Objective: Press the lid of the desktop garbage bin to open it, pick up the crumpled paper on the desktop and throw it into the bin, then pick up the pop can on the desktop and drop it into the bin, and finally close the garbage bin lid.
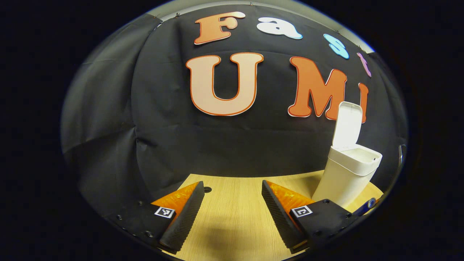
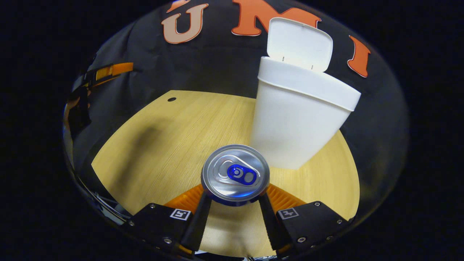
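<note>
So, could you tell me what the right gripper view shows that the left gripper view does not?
The right gripper view has the pop can, upright and clamped between the right gripper fingers, plus the other gripper far off at the left edge. The left gripper view has the left gripper, open over bare table. Both share the white garbage bin with its lid raised, and the wooden table.

A: Describe the left gripper (image 1: 232,208).
B: Two wedge-shaped fingers (image 1: 186,214) with ribbed inner pads, on dark mounting blocks with small screws. A square coded marker sits on each block, at seven and five o'clock.
A: And the right gripper (image 2: 235,214)?
B: Same build: dark blocks, screws, square markers, ridged fingers (image 2: 270,221).
</note>
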The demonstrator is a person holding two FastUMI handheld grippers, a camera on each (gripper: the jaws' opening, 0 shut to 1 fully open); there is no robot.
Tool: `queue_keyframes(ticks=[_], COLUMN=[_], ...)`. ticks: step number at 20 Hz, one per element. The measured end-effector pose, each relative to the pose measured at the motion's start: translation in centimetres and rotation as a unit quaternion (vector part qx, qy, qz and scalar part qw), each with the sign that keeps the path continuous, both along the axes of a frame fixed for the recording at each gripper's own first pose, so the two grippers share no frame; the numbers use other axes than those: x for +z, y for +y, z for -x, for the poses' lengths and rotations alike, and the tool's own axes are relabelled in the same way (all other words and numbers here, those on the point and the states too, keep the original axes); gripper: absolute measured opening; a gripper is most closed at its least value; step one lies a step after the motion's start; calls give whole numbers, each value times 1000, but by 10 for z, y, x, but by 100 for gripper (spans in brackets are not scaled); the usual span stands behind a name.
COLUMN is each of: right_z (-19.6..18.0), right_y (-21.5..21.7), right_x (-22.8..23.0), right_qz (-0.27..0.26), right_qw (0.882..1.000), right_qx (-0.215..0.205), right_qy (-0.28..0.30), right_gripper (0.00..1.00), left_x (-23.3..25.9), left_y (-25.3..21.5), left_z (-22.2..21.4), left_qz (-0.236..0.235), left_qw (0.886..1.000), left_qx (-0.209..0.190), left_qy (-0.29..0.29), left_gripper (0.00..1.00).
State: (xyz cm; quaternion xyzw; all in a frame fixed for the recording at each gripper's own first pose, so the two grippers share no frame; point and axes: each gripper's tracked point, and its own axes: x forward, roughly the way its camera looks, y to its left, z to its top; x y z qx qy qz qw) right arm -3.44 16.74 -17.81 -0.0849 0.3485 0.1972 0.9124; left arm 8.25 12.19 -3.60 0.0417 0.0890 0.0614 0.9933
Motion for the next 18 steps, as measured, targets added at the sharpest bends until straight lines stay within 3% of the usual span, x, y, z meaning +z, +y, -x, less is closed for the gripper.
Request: queue_keyframes(ticks=[6, 7, 8, 10, 16, 17, 18], right_z=[9, 9, 7, 3, -26, -35, -40], right_y=[-9, -8, -9, -13, -31, -32, -30], right_x=[42, 47, 51, 66, 141, 149, 158], right_qz=[-6, -6, -9, -19, -3, 0, -4], right_qw=[1000, 999, 999, 998, 996, 995, 994], right_qx=[-7, -9, -7, -9, -3, -1, -3], right_qy=[-28, -34, -39, -52, -93, -101, -105], right_gripper=[72, 67, 72, 72, 72, 67, 72], left_x=[4, 4, 5, 3, 1, 1, 1], left_y=[-11, -11, -12, -12, -10, -10, -9], left_z=[-2, -1, 0, -2, -2, -1, -2], left_qz=[2, 3, 4, 5, -3, -5, -5], left_qw=[1000, 1000, 1000, 1000, 1000, 1000, 1000], left_qx=[-8, -9, -10, -9, -8, -7, -6], left_qy=[-2, -1, -1, 3, 10, 10, 12], left_gripper=[100, 100, 100, 100, 100, 100, 100])
